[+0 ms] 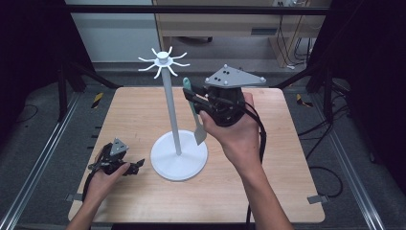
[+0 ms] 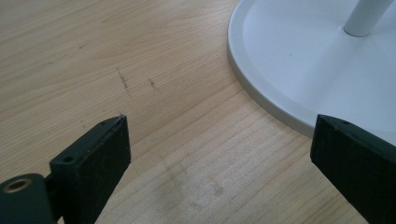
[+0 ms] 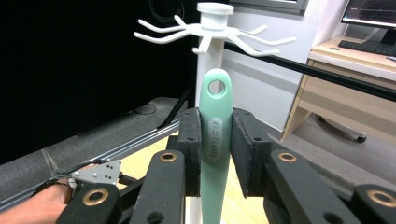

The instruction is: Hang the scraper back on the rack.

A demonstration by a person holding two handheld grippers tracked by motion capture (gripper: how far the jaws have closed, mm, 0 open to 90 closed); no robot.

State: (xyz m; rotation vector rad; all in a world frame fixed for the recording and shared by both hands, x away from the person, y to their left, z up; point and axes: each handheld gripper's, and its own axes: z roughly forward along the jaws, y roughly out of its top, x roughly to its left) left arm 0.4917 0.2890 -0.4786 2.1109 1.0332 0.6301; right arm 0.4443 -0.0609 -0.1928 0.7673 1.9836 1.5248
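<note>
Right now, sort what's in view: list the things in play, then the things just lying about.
In play:
- spatula, clamped upright in the right gripper
- hook stand, hooks above the spatula's handle hole
- left gripper, open, resting on the table by the stand's base

Lying about:
- desk behind the table
- floor cables

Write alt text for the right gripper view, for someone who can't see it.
Two black padded jaws of the right tool clamp the mint-green handle of a spatula, held upright with its hanging hole at the top. Just behind stands a white stand with hooks spreading from its top. The person's other hand shows at the lower left.
</note>
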